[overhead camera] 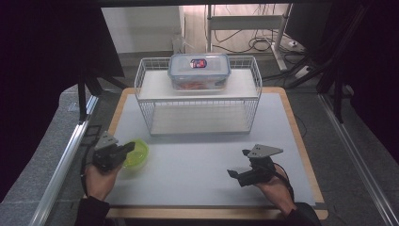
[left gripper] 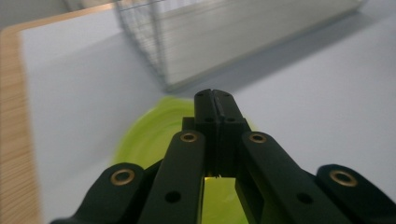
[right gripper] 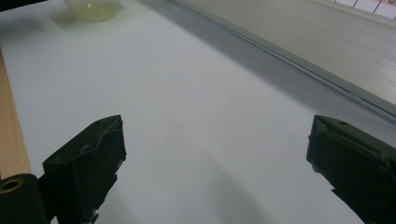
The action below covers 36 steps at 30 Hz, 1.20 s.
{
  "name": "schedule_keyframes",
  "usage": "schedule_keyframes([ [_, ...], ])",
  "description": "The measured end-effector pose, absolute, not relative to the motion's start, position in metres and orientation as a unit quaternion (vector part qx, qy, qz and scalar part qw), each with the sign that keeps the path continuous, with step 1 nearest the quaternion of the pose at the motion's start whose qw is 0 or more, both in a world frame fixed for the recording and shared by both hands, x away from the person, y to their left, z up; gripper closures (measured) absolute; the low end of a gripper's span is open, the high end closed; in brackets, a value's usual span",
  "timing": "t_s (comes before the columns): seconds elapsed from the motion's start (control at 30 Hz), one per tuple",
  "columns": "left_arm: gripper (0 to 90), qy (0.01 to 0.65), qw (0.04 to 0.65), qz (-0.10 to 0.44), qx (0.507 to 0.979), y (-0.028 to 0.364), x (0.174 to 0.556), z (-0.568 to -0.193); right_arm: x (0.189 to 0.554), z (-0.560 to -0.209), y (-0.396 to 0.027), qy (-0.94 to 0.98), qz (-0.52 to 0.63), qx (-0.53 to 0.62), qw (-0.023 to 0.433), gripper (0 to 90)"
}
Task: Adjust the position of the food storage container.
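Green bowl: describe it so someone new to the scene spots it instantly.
Start at the white wire basket at the back of the grey mat. Come toward the mat's near left corner, to the left tool; the green bowl sits under its tip. It is small, round, translucent lime green, the only brightly coloured thing on the mat.

grey floor [overhead camera: 329,136]; dark curtains [overhead camera: 42,56]; cables [overhead camera: 256,44] behind table [overhead camera: 301,136]

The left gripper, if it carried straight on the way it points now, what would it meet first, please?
Most likely the green bowl: the left gripper, jaws shut, points over it, with the wire basket beyond. Its height above the bowl is unclear.
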<state>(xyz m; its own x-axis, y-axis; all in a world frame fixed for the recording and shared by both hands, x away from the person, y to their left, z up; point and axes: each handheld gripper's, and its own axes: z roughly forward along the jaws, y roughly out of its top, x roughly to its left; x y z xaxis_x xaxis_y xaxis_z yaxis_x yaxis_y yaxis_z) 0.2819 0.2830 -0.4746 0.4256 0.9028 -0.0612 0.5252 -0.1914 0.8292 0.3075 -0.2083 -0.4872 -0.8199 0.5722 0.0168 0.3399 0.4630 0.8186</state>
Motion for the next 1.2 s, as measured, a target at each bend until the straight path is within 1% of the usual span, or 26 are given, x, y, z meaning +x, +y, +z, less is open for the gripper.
schedule_keyframes([
  [0.2, 89.6, 0.534, 0.4, 0.232, 0.708, 0.32, 0.288, -0.49, 0.308, -0.488, -0.208, 0.846, 0.442, 0.27, 0.131, 4.8],
  [0.37, 89.6, 0.562, 0.383, 0.206, 0.703, 0.337, 0.298, -0.512, 0.308, -0.488, -0.208, 0.847, 0.44, 0.269, 0.128, 4.9],
  [0.5, 89.6, 0.562, 0.369, 0.178, 0.719, 0.333, 0.305, -0.525, 0.308, -0.489, -0.207, 0.848, 0.438, 0.268, 0.129, 5.0],
  [0.67, 89.6, 0.556, 0.359, 0.165, 0.731, 0.324, 0.309, -0.53, 0.308, -0.489, -0.207, 0.85, 0.436, 0.266, 0.129, 5.1],
  [0.83, 89.6, 0.551, 0.378, 0.143, 0.73, 0.32, 0.311, -0.533, 0.308, -0.49, -0.206, 0.852, 0.433, 0.264, 0.128, 5.2],
  [0.93, 89.6, 0.546, 0.377, 0.128, 0.737, 0.314, 0.314, -0.537, 0.308, -0.49, -0.206, 0.853, 0.431, 0.264, 0.128, 5.2],
  [1.2, 89.6, 0.531, 0.388, 0.107, 0.745, 0.297, 0.321, -0.539, 0.308, -0.491, -0.206, 0.855, 0.428, 0.263, 0.126, 5.2],
])
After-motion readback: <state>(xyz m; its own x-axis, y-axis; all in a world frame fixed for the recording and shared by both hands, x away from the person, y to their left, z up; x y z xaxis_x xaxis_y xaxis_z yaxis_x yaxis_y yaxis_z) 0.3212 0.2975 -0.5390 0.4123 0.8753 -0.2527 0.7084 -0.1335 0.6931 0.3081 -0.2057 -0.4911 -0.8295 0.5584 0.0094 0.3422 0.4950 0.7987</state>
